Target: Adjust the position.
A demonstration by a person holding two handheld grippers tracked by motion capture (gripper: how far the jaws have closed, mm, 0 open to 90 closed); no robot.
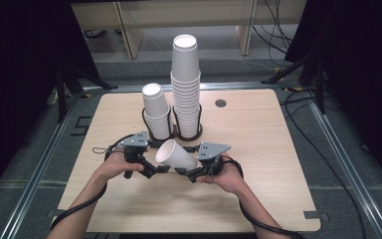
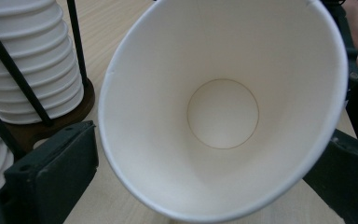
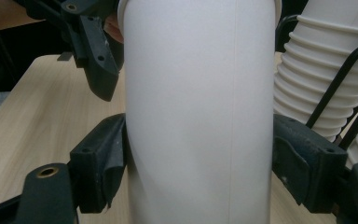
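Bench (image 1: 258,149): pale wood grain, rounded corners, a small dark round insert beyond my fingers.
Paper cup (image 1: 175,155): lying sideways above the bench, between my two grippers.
Right gripper (image 1: 188,172): my fingers (image 3: 98,170) clenched on the paper cup's wall, one on each side.
Left gripper (image 1: 160,170): fingers (image 2: 51,175) released, straddling the cup's open mouth.
Cup stacks (image 1: 185,84): two, in a black wire holder (image 1: 186,130), just beyond my fingers.
Room: grey floor (image 1: 348,149), trailing cables, dark curtains at both sides.

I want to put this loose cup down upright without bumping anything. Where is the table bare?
Bare wood lies right of the taller stack, out to the table edge, and near the person below both hands. It is crowded around the two stacks and the held cup.
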